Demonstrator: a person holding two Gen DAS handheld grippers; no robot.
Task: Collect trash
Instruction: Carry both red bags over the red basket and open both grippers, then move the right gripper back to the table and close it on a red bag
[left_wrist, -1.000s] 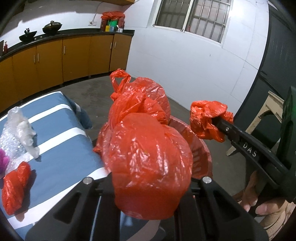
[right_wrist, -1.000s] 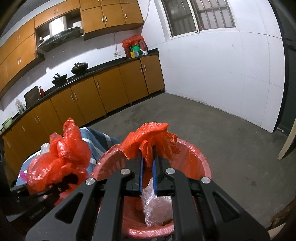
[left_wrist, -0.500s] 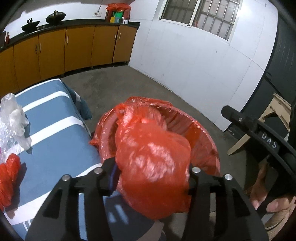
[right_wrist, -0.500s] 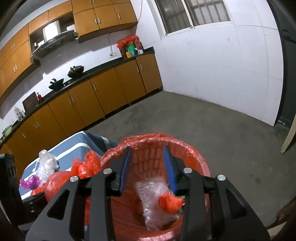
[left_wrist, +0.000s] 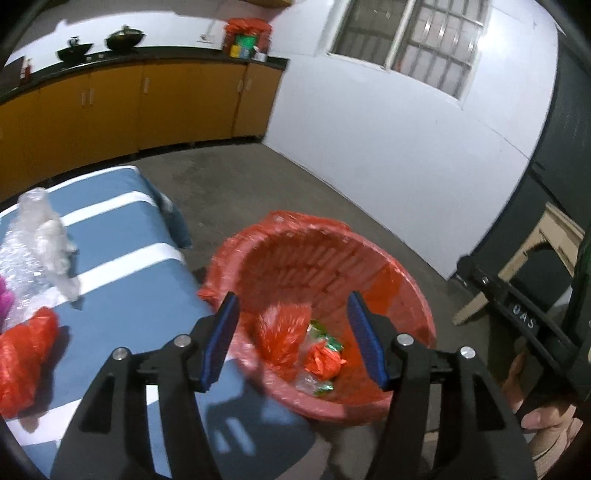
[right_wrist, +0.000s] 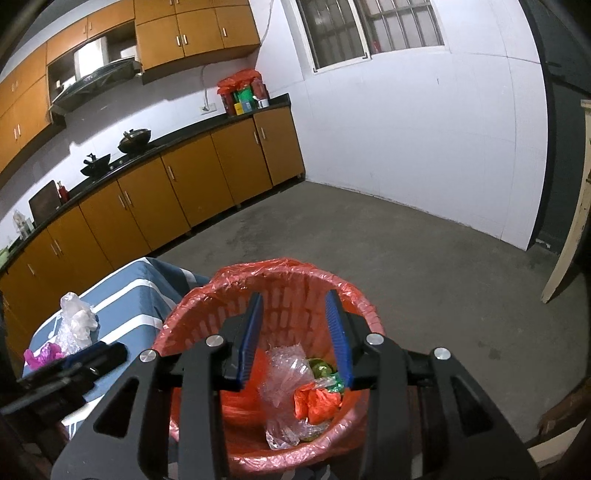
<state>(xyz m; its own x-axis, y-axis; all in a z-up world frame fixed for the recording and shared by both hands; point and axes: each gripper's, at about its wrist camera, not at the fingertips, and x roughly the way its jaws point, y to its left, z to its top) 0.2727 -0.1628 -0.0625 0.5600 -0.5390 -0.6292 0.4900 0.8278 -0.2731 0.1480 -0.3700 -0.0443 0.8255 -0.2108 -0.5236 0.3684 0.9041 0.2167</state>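
Both wrist cameras look steeply down, close above the same red-lined bin (left_wrist: 402, 280) (right_wrist: 354, 295) (striped table (left_wrist: 122, 280) (right_wrist: 122, 291) at left).

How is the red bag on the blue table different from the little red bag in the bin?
The red bag on the table looks bigger; the little red bag in the bin is a small scrunched ball. The table one lies on blue striped cloth; the little one sits among wrappers. Both are crinkly red plastic.
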